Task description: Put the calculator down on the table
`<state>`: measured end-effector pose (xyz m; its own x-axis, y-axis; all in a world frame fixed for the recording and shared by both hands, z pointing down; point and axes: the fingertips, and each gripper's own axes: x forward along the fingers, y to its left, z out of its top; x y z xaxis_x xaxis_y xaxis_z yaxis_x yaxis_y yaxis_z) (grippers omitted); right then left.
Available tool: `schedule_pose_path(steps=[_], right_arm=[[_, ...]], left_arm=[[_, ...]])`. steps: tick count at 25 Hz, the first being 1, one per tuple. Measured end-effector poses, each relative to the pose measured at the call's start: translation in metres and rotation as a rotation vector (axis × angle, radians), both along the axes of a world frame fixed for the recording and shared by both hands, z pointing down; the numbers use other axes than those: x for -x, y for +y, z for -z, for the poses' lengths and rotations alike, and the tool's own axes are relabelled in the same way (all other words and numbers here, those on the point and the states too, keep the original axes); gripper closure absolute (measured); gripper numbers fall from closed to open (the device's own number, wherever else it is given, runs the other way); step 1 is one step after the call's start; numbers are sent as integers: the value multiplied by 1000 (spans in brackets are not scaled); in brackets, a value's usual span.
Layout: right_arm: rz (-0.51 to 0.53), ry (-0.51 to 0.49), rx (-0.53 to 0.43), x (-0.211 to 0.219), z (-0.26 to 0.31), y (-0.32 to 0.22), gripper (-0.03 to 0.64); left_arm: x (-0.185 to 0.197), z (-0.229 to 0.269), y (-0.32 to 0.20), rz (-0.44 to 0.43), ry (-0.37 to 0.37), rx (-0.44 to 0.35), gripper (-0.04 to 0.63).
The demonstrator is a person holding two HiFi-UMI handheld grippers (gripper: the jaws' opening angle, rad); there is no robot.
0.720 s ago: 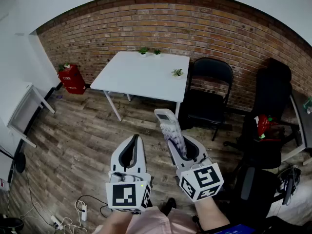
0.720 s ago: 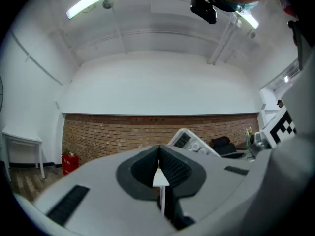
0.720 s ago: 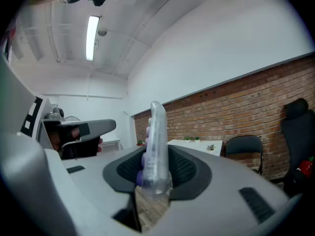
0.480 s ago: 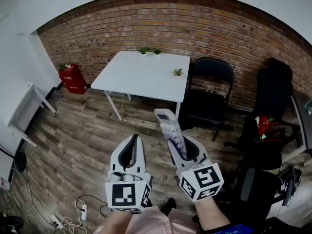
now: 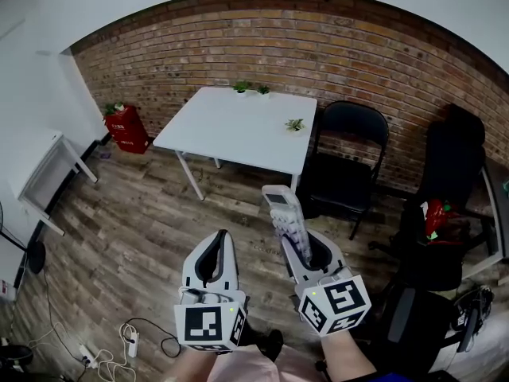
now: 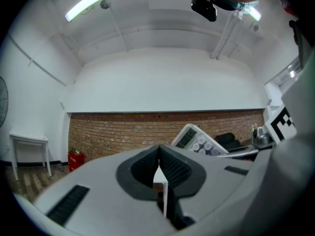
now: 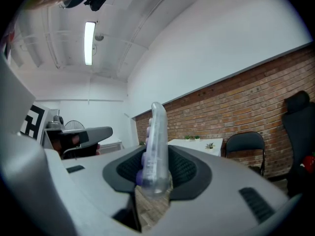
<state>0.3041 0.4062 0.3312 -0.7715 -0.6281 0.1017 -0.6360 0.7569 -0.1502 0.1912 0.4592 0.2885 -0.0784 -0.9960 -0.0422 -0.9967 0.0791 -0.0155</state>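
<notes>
The right tool [image 5: 305,245] clamps the calculator [image 5: 285,213] edgewise, carrying it well short of the surface [image 5: 238,126]; left tool [image 5: 218,241] closed, empty.

A white worktop [image 5: 238,130] on thin legs stands on a wood-plank floor [image 5: 135,213]. At its far edge one small potted plant [image 5: 242,87] and a second plant [image 5: 263,89] sit side by side. A third plant [image 5: 295,124] sits near its right edge. On the floor, a red container [image 5: 126,127] stands to the left, a black folding chair [image 5: 347,157] stands just right of the worktop, and a power strip [image 5: 89,362] with loose cables lies near left.
</notes>
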Motion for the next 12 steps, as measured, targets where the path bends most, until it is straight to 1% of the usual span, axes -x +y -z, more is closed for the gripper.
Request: schedule_pose_path(steps=[6,12], right_arm=[[13,15,29,18,-15,-19,485],[15,42,61,60,-35,-59,485]], left_arm=[[18,-13,-18,11,6,21,583],[65,-31,-61,22,37,31,583]])
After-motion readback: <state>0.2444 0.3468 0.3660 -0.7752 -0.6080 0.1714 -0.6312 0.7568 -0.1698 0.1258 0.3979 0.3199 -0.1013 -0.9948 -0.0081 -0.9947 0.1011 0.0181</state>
